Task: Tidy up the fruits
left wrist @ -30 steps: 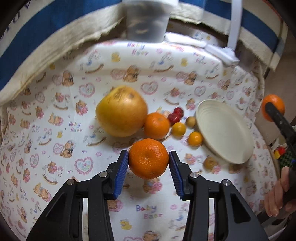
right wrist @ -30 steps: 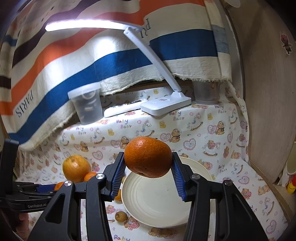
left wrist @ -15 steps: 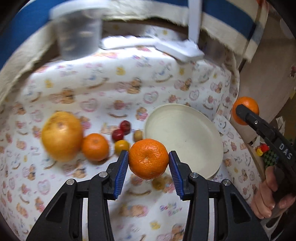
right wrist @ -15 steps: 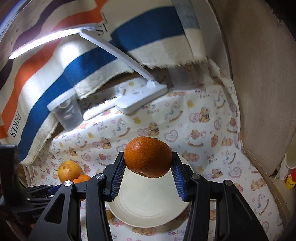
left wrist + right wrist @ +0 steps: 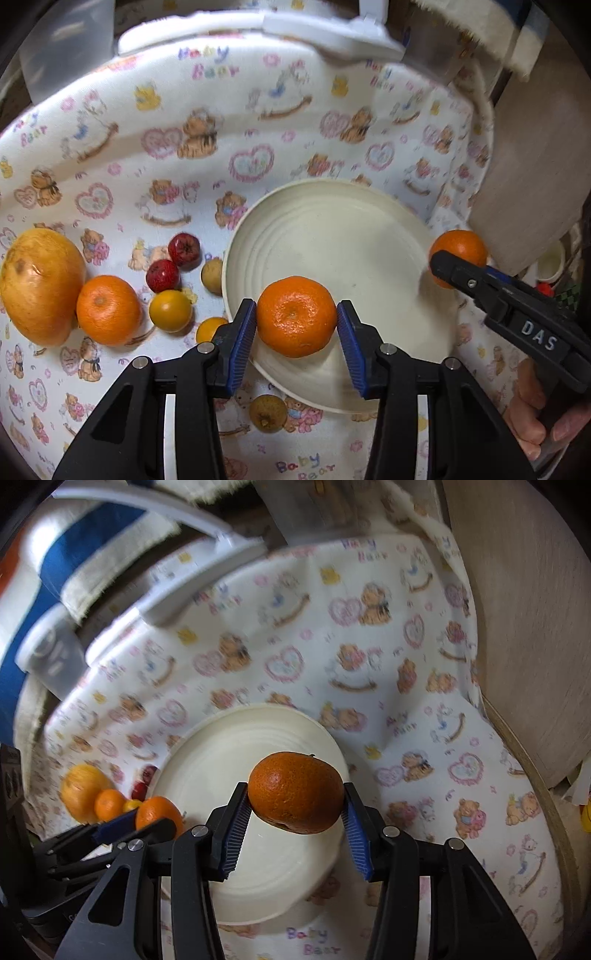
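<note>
A white cloth printed with brown bears, pink hearts and "Baby Bear" lettering is seen under a plain cream round plate. 2 bright orange mandarins are shown between blue ribbed pads on black tools. A large yellow-orange pomelo-like fruit, another orange mandarin, 2 dark red small fruits, a yellow round fruit and 2 dull brown ones are seen. A blue, white and orange striped fabric is seen behind.
</note>
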A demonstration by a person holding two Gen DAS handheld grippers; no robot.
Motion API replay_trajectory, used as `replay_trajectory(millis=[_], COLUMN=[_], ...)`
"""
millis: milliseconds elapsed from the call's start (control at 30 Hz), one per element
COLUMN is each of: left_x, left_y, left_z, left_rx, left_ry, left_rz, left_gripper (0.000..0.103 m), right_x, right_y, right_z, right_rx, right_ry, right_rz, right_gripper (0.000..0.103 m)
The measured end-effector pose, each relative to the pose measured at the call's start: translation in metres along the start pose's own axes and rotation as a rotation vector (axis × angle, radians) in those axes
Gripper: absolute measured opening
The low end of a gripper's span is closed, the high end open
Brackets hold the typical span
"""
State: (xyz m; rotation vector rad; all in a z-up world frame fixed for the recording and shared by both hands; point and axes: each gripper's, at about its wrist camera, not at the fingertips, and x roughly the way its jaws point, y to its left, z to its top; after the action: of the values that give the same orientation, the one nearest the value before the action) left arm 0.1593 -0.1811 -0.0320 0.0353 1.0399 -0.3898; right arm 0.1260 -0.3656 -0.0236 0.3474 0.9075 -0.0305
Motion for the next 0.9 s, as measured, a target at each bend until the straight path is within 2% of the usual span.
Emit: replay_trajectory(millis=[100, 900], left_x=[0.004, 0.009], left_y=[-0.001, -0.002], left_z=[0.000, -0.002], left_rx=[0.019, 0.062], left_ry=[-0.008, -0.033], left_rz=[0.038, 0.019], left_gripper=[0.044, 0.045], right_x=[0.005, 0.020], right_y=[0.001, 0.013], right_z=[-0.001, -0.004], right_rx=[-0.004, -0.049], right_ry=[0.019, 0.076], right_rz=[0.009, -0.014], right_gripper=[0.050, 0.051])
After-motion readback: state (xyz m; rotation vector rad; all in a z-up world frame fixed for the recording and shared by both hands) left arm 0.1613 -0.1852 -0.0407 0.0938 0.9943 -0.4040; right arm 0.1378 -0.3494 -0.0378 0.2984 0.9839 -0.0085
